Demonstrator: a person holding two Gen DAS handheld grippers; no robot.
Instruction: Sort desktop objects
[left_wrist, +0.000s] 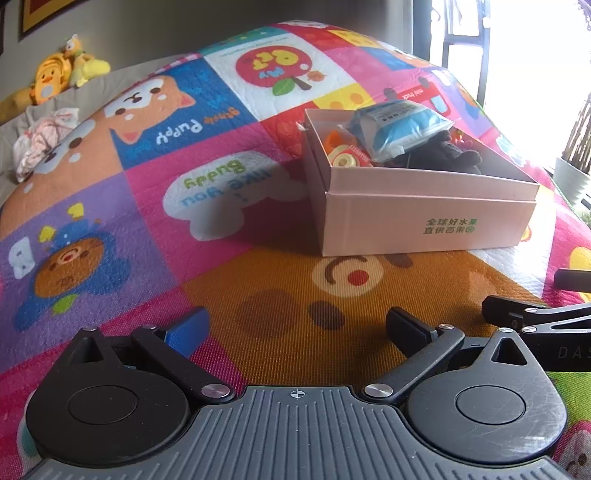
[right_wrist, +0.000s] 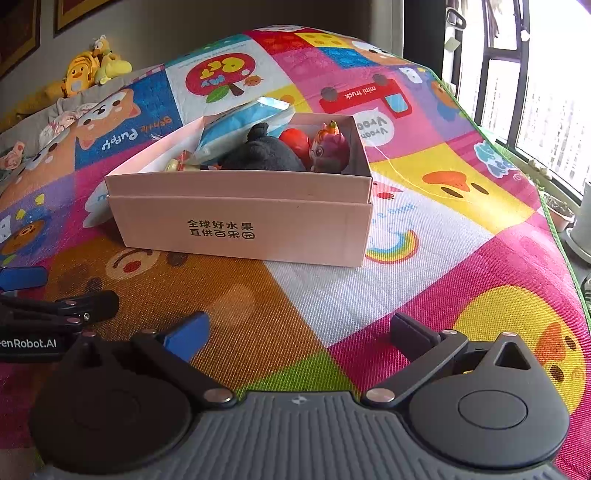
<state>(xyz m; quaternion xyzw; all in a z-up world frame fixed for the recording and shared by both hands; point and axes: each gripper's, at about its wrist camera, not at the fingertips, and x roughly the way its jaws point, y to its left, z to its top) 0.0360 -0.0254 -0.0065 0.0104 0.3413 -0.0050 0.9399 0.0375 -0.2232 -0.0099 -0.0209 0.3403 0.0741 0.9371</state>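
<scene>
A pink cardboard box (left_wrist: 424, 221) (right_wrist: 240, 225) stands on a colourful play mat (left_wrist: 184, 221) (right_wrist: 424, 277). It holds a blue plastic packet (left_wrist: 399, 125) (right_wrist: 240, 129), a black plush toy (left_wrist: 443, 155) (right_wrist: 262, 155), an orange-and-red toy (left_wrist: 343, 151), a red object (right_wrist: 295, 142) and a pink doll figure (right_wrist: 328, 147). My left gripper (left_wrist: 295, 325) is open and empty, low over the mat in front of the box. My right gripper (right_wrist: 299, 332) is open and empty, also in front of the box, to the right of the left one.
Yellow plush toys (left_wrist: 62, 74) (right_wrist: 92, 66) and crumpled cloth (left_wrist: 44, 140) lie at the far left beyond the mat. A window (right_wrist: 517, 74) and potted plants (right_wrist: 561, 210) are along the right edge. The right gripper's fingers show in the left wrist view (left_wrist: 517, 314).
</scene>
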